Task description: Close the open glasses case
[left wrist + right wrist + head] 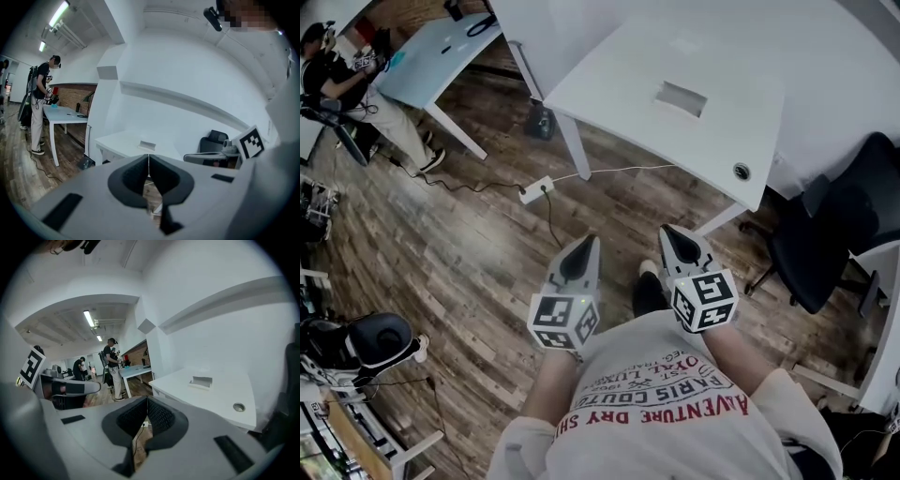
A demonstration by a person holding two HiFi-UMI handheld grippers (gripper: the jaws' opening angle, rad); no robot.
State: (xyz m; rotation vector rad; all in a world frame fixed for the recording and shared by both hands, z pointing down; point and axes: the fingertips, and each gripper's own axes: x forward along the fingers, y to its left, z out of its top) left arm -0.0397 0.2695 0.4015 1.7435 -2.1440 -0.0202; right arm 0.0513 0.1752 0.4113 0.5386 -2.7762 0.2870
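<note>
The open glasses case [682,97] lies on the white table [609,75], a pale grey shell with its lid up. It shows small in the left gripper view [147,145] and in the right gripper view [201,381]. I hold both grippers close to my body, over the wooden floor and well short of the table. The left gripper [584,246] [148,157] is shut, its tips meeting with nothing between them. The right gripper [672,234] [146,399] is shut and empty too. Both point toward the table.
A black office chair [834,234] stands right of the table. A power strip [534,190] and its cable lie on the floor in front. A cable grommet [741,172] sits near the table's corner. A person [337,75] works at another desk [441,47] at the far left.
</note>
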